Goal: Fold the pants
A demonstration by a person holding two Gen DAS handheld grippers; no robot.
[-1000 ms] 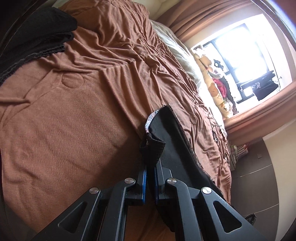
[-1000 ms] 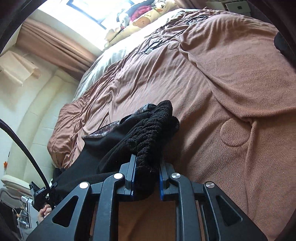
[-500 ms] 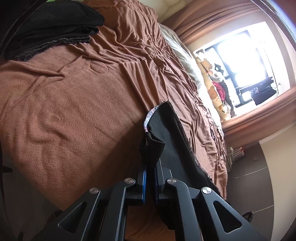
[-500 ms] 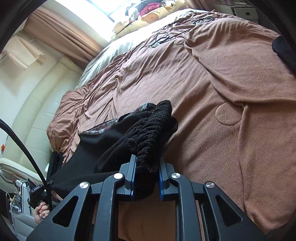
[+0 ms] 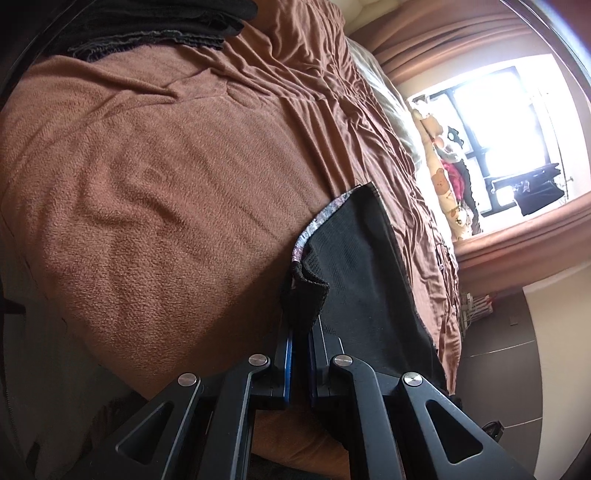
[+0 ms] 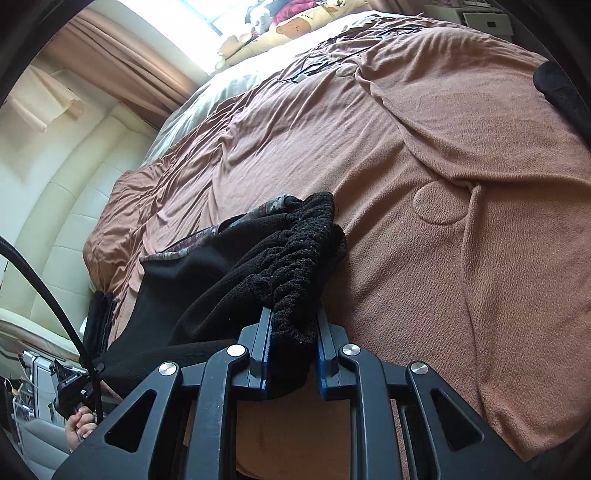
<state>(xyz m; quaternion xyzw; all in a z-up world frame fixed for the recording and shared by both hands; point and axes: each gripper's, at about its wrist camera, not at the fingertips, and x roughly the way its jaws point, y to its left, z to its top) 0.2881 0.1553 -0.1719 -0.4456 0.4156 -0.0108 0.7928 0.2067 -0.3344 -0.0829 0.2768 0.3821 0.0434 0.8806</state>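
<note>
over the brown bed, the black pants stretch lengthwise between both clamped grippers, left gripper and right gripper, their lower legs hidden.

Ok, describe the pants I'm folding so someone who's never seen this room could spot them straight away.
Start from the wide brown blanket that covers the bed. Over its near edge both grippers pinch one black garment, the pants. Unlike the folded dark pile at the far corner, these hang in the air and show a patterned purplish trim along one edge.

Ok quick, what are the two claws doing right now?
Left gripper: shut on the black pants.
Right gripper: shut on the pants' bunched waistband.
</note>
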